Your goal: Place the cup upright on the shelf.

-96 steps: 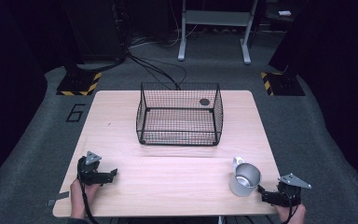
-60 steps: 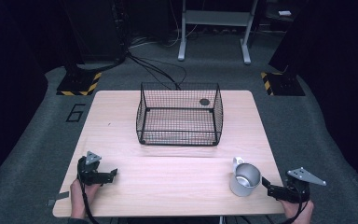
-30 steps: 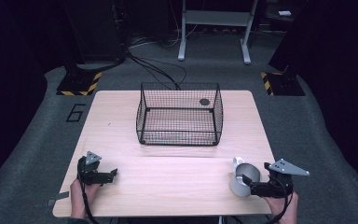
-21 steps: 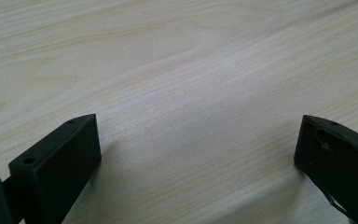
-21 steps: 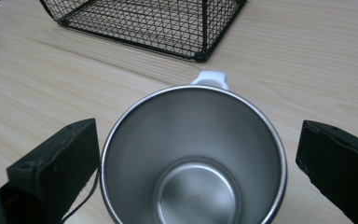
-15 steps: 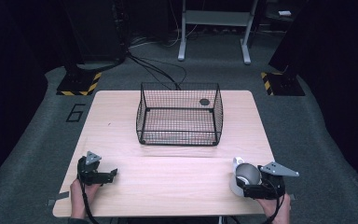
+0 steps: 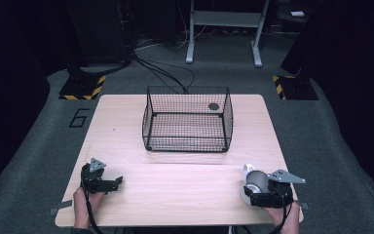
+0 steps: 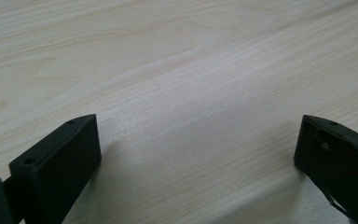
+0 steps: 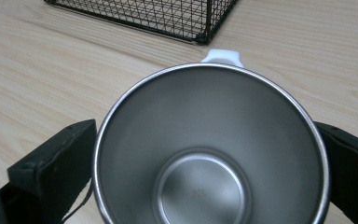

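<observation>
One steel cup (image 9: 212, 149) between the right gripper's (image 7: 258, 192) jaws

It stands upright at the table's (image 7: 185, 180) near right corner, jaws spread on either side of its wall. Wire basket (image 7: 187, 119) well beyond; left gripper (image 8: 196, 154) gapes over bare wood.
</observation>
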`<control>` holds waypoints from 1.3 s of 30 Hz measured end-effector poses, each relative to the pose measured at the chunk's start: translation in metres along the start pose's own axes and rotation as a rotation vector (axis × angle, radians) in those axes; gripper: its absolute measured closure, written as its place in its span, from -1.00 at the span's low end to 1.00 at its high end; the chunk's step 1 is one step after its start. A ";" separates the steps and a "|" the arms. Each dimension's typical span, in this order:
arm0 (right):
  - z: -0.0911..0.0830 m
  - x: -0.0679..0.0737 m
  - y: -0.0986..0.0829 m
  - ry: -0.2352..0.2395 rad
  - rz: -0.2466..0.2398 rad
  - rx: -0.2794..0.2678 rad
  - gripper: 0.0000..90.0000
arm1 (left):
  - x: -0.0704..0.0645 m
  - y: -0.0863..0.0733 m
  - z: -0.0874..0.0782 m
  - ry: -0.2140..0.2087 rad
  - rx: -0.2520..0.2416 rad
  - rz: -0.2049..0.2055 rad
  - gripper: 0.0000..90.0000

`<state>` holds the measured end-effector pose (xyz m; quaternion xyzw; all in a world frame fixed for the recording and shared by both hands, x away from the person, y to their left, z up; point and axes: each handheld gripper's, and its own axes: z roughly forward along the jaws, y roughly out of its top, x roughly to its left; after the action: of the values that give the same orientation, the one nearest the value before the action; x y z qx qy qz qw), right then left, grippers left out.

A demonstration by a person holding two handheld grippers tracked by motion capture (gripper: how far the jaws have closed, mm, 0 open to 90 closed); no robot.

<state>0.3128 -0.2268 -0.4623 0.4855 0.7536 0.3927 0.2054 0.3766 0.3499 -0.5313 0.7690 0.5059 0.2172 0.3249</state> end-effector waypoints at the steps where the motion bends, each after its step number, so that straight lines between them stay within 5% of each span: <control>1: 0.001 0.001 0.000 -0.006 0.004 0.005 -1.00 | 0.000 0.000 0.000 0.000 0.000 0.000 -0.99; 11: 0.003 0.003 -0.002 -0.040 -0.024 -0.001 -0.88 | 0.000 0.000 0.000 0.000 0.001 0.000 -0.99; 20: 0.002 0.001 0.001 -0.016 -0.021 -0.016 -0.87 | 0.000 0.000 0.000 0.000 0.000 0.000 -0.99; 39: 0.001 0.013 0.047 0.060 -0.080 -0.072 -0.87 | 0.001 0.000 0.000 -0.003 0.011 0.011 -1.00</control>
<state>0.3344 -0.2050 -0.4246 0.4355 0.7636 0.4252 0.2154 0.3769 0.3509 -0.5308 0.7737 0.5026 0.2150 0.3201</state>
